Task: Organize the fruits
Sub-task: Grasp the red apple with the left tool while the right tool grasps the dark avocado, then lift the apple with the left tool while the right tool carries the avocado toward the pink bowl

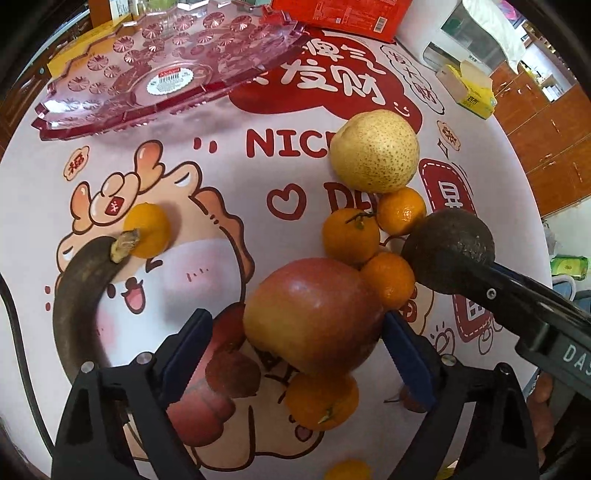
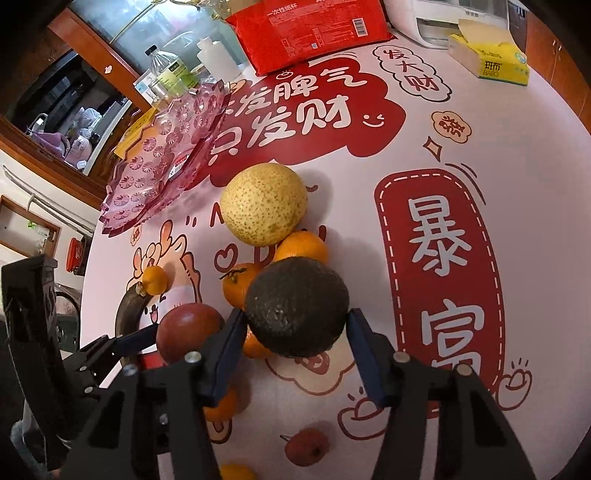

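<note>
My left gripper (image 1: 295, 332) is shut on a red apple (image 1: 314, 314) and holds it above the table. My right gripper (image 2: 291, 332) is shut on a dark avocado (image 2: 297, 306), which also shows in the left wrist view (image 1: 448, 251). A yellow speckled pear (image 1: 375, 151) lies beyond them, with several mandarins (image 1: 351, 234) clustered beside it. A dark overripe banana (image 1: 79, 295) lies at the left, its stem touching a lone mandarin (image 1: 147, 230). A pink clear fruit tray (image 1: 147, 74) stands empty at the far left.
A red packet (image 2: 310, 29), a yellow tissue box (image 2: 487, 55) and a white appliance (image 2: 443, 18) stand at the table's far edge. Bottles (image 2: 166, 74) stand behind the tray. A small red fruit (image 2: 306, 446) lies near me. The tablecloth (image 2: 443, 147) is printed.
</note>
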`<state>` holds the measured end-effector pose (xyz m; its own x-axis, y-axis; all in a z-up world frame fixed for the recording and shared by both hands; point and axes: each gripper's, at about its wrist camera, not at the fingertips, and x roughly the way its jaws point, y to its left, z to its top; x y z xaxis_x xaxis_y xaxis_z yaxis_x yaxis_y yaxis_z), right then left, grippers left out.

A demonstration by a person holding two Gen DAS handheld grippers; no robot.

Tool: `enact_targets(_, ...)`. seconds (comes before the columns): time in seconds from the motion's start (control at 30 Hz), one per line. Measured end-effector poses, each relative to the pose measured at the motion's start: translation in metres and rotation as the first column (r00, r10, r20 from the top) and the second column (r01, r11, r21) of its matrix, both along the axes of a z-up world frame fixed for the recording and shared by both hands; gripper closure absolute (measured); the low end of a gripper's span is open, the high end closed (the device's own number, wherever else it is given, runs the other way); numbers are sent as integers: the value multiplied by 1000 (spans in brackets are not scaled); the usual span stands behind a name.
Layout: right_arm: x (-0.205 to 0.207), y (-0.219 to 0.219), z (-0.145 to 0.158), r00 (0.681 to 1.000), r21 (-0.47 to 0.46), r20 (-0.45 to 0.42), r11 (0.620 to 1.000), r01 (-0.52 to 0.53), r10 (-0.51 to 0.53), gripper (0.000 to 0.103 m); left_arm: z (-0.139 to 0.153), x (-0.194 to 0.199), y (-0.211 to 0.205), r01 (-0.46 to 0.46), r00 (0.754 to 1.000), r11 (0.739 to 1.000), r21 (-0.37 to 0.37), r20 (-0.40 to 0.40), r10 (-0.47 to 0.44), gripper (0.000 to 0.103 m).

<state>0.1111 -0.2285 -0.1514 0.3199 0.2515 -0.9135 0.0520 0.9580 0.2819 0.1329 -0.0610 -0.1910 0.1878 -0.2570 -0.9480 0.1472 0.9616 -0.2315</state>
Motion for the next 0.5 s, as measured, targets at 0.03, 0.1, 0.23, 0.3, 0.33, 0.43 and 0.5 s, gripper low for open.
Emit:
enact_targets(0.03,0,1,0,1000,0,0,1000,0,0,46,-1,1,-1,2,1000,1000,-3,-4,-2,15)
enact_targets(0.1,0,0,0,1000,2,-1,1000,-1,1,46,-3,2,-3,12,1000,1000,-11,-11,-12,21)
enact_targets(0.23,1,0,-1,1000,5,-2,1000,1,-1,45,-5,2,-7,24,1000,999,-28,-18,-24,30)
enact_targets(0.3,1,0,-1,1000,2,-1,1000,-1,1,45,-5,2,-9,25,1000,999,-23,-13,-26,31)
enact_targets(0.33,1,-1,-1,1000,3,-1,1000,-1,1,45,-5,1,-9,27,1000,999,-20,-9,-27,31)
enact_targets(0.43,1,0,-1,1000,-1,-1,1000,-2,2,45,-5,0,-10,28,1000,999,-20,5,-28,31)
enact_targets(0.5,2,1,-2,1000,-4,3,1000,-8,8,46,-4,-1,-10,32,999,999,-17,12,-32,31)
